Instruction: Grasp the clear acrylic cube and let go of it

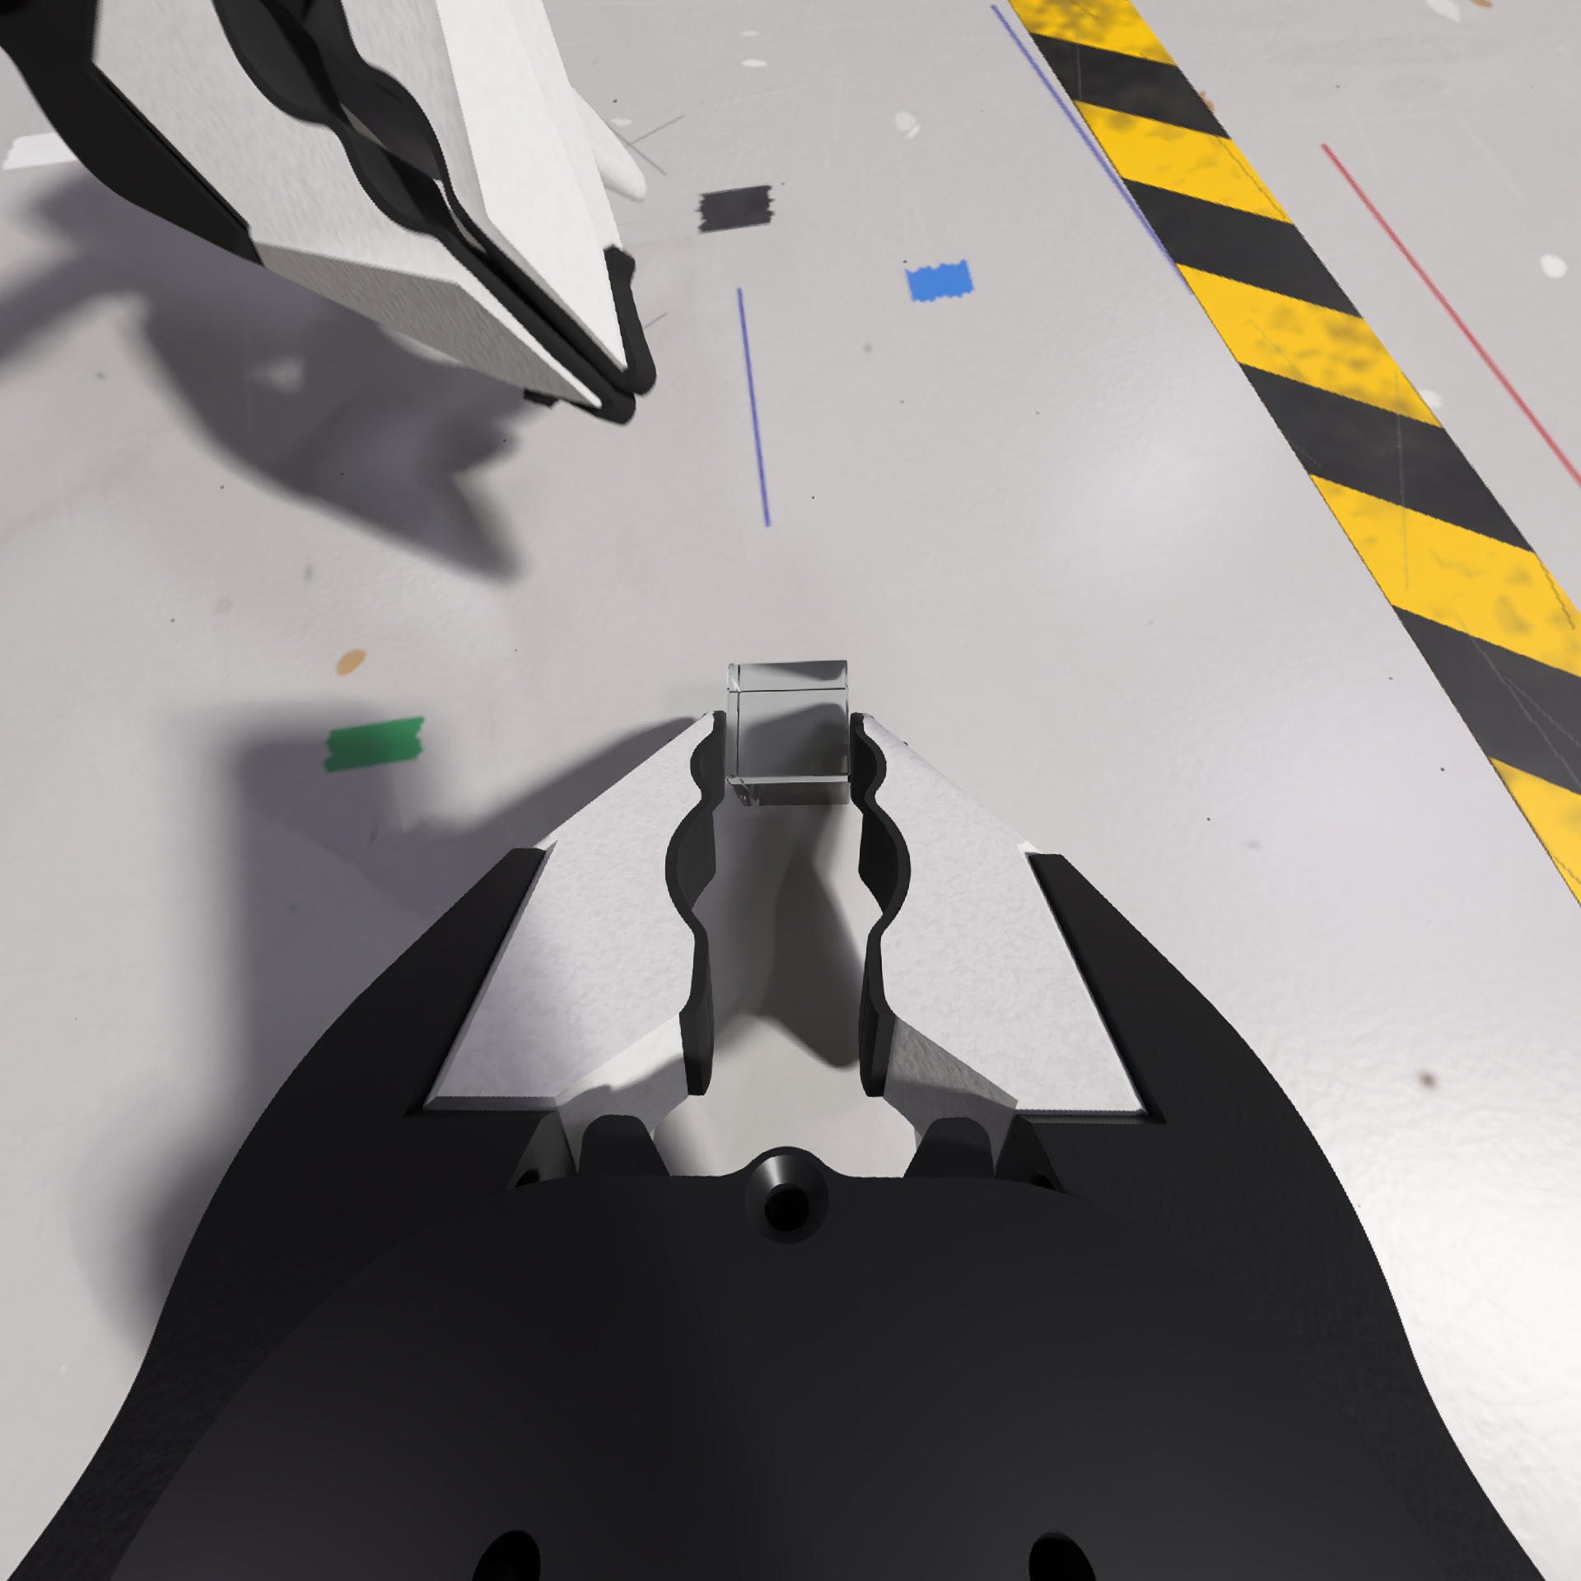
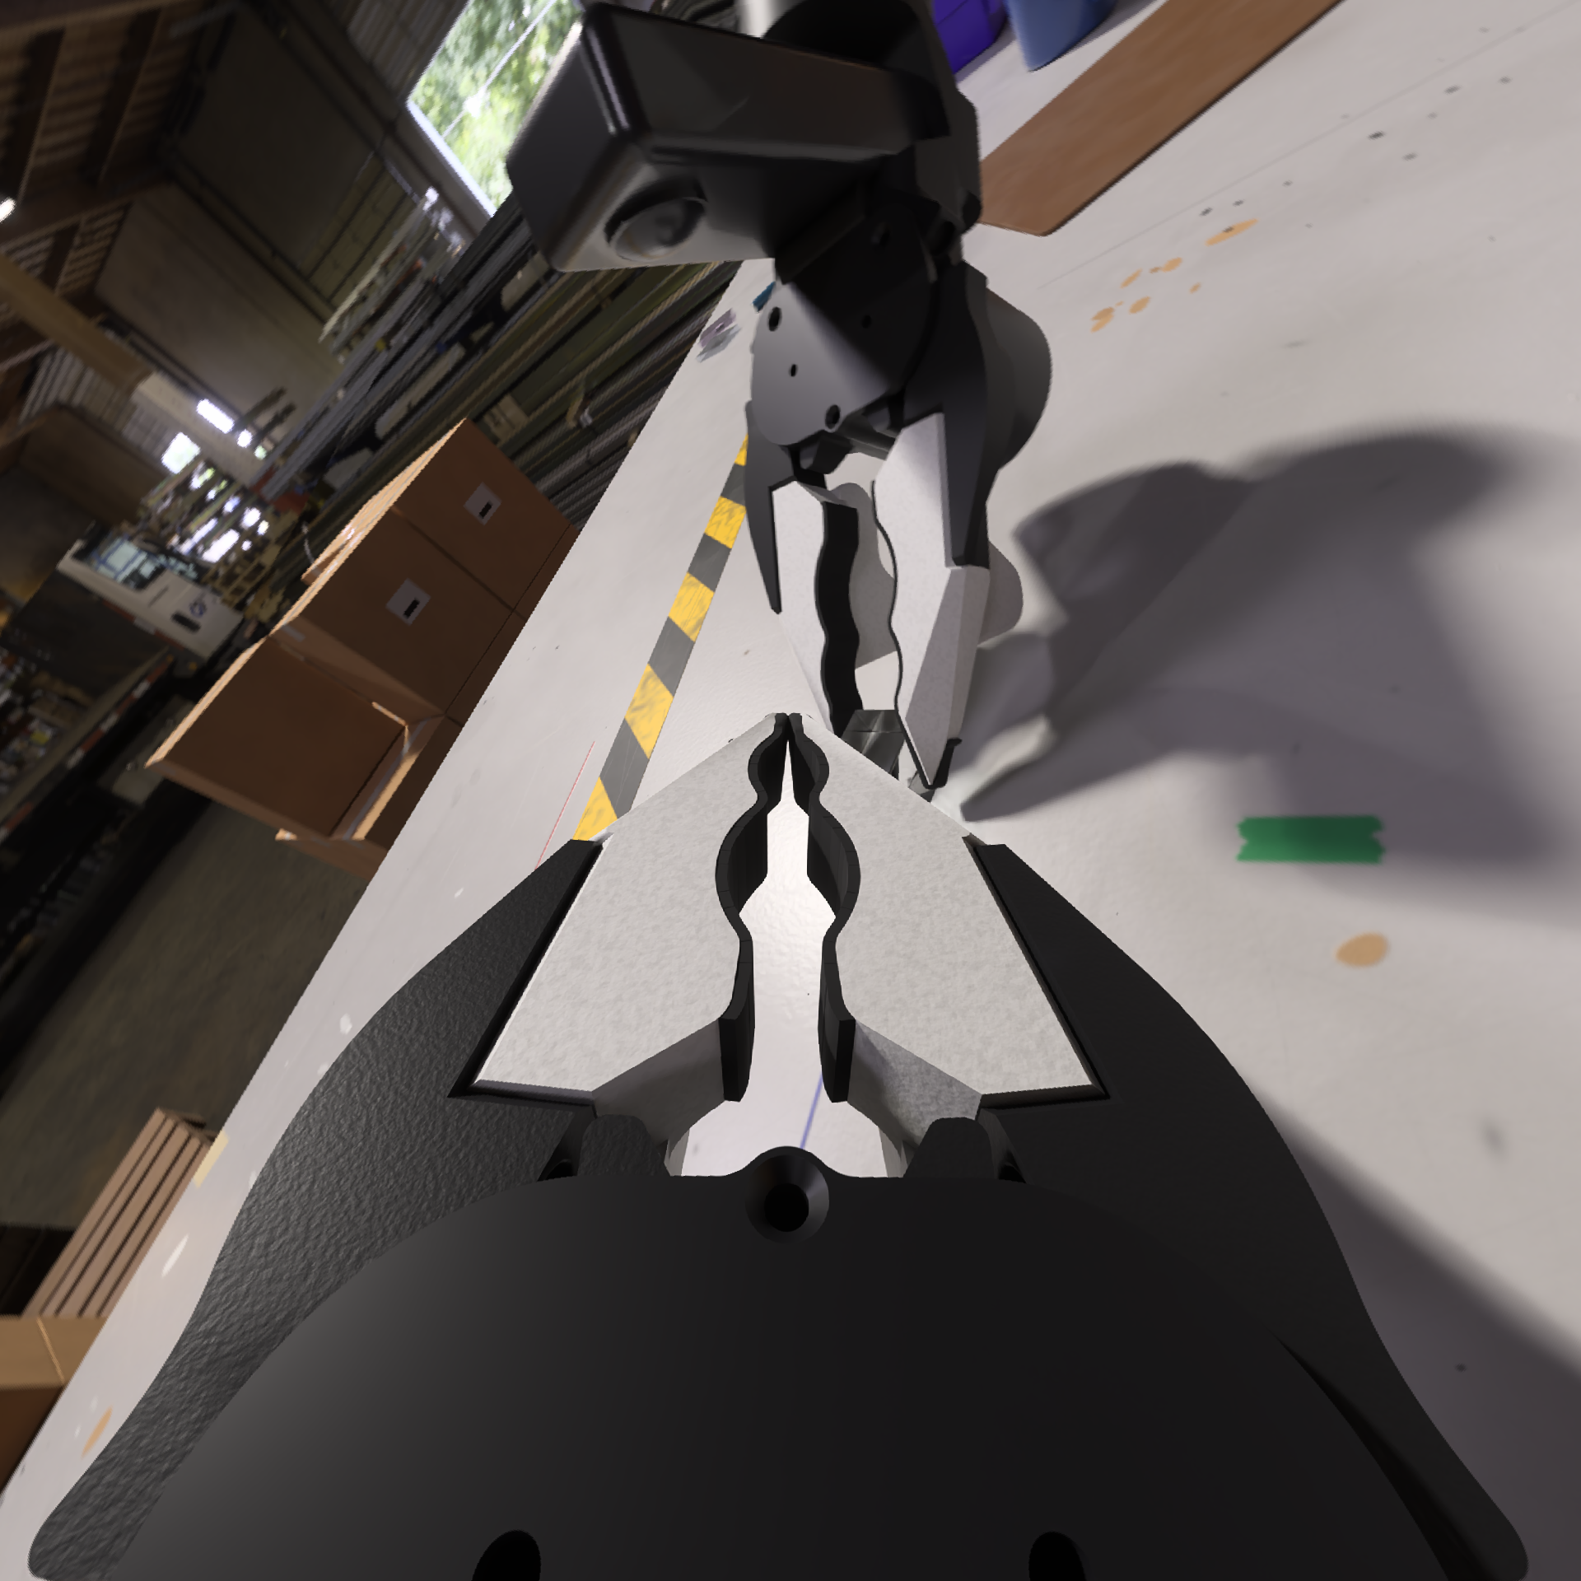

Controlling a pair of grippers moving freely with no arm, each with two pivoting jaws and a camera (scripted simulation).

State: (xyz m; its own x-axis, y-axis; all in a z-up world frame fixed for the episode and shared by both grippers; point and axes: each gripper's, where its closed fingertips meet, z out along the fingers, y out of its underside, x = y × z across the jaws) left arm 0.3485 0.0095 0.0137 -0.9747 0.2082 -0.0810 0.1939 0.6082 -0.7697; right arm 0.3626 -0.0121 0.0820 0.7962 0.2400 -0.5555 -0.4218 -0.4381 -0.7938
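While pinched between left gripper [image 1: 785,737] fingertips, cube [image 1: 787,727] held straight ahead, toward the striped tabletop edge [image 1: 1335,479]; right gripper [image 2: 787,736] clenched empty, nearby, nothing grasped.

Left wrist view: looking down along left tool [image 1: 785,744], close above tabletop [image 1: 1027,599]. Right wrist view: rolled sideways behind right tool [image 2: 787,744], facing the left. Shared: green tape [image 1: 374,743], striped band [image 1: 1283,342].

A warehouse or workshop: a pale worktop [image 1: 1069,530] with hazard tape [image 1: 1335,411] and paint specks, cardboard boxes [image 2: 368,667] stacked beside it, storage racks [image 2: 128,257] behind, wooden pallets [image 2: 111,1223] below.
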